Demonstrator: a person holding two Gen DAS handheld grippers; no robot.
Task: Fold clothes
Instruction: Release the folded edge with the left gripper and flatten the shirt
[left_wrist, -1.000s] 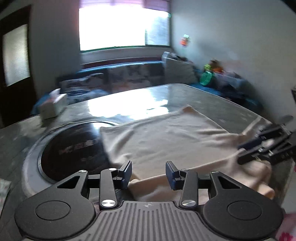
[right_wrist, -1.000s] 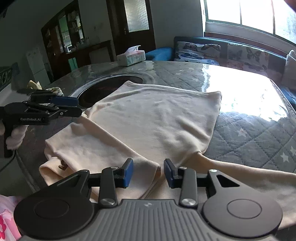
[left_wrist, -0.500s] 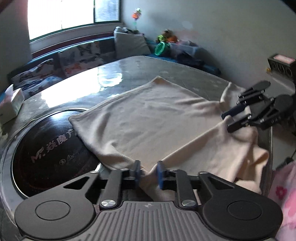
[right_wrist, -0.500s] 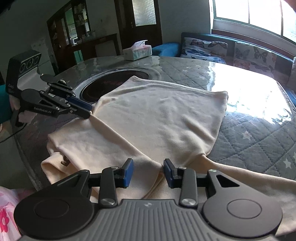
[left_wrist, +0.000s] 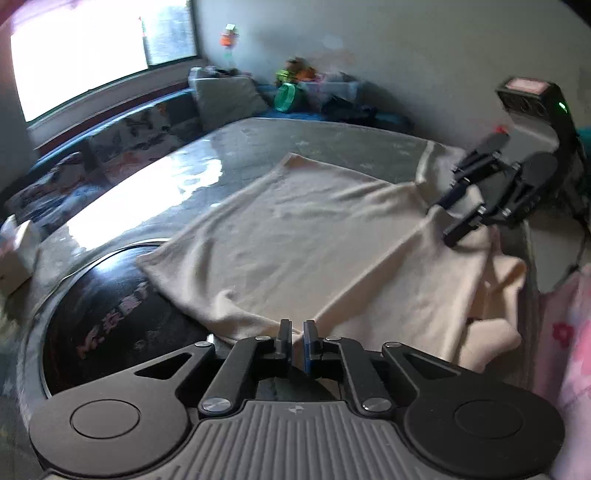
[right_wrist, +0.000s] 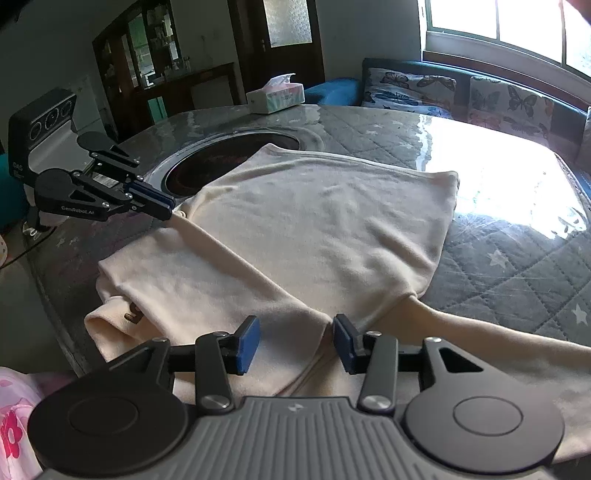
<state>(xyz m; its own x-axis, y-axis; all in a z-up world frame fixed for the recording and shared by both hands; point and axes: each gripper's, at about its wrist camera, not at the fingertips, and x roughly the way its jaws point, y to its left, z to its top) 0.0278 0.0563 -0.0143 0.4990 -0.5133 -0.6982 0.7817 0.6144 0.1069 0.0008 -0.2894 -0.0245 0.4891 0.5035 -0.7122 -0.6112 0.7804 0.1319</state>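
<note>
a: sunlit room, window at 11 o'clock in the left wrist view, a quilted bench (left_wrist: 258, 147) under a glossy cover. where's the garment?

b: cream garment (left_wrist: 314, 240) is spread flat across the bench centre, its 9 o'clock corner lapping over a dark round inset (left_wrist: 110, 321). the left gripper (left_wrist: 297, 341) at 6 o'clock is clenched on the garment's near edge, cloth pinched between the blue pads.

a: and the other one there?

b: right gripper (left_wrist: 463, 214) at 3 o'clock, fingers spread apart over a bunched sleeve.

a: right wrist view?

b: same bench (right_wrist: 517, 266), garment (right_wrist: 332, 229) in the middle, a sleeve trailing toward 4 o'clock. right gripper (right_wrist: 295, 345) at 6 o'clock is released, pads wide with a fold of cloth lying between them. left gripper (right_wrist: 168, 206) at 9 o'clock is closed on the garment's edge. tissue box (right_wrist: 275, 98) sits at 12 o'clock.
</note>
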